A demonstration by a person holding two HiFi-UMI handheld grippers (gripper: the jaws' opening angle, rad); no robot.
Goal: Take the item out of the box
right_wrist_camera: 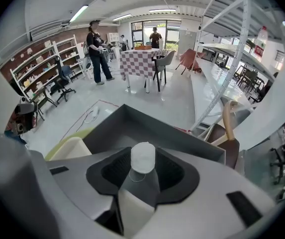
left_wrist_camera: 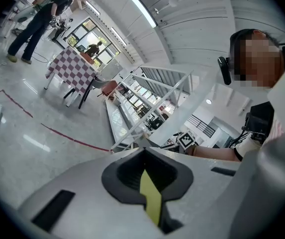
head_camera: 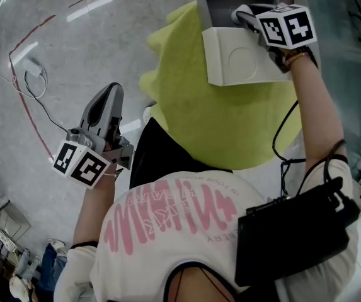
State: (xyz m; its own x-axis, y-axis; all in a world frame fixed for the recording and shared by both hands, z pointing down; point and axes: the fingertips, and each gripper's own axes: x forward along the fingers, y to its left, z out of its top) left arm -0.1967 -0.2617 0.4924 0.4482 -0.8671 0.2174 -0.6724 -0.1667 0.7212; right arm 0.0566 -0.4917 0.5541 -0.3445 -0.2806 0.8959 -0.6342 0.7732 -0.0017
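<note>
Bottle (right_wrist_camera: 139, 185) clamped lengthwise in my right gripper (head_camera: 246, 14), cap aimed into the box (head_camera: 240, 61) — left gripper (head_camera: 109, 96), jaws together, well aside.

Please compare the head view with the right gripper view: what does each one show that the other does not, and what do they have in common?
Only the head view: the left gripper, off the table over the floor, and the person's white shirt with pink print.
Only the right gripper view: a clear bottle with a white cap between the right gripper's jaws, plus a checkered table and standing people far behind.
Both: the gray-walled box and the yellow-green cloth under it.
</note>
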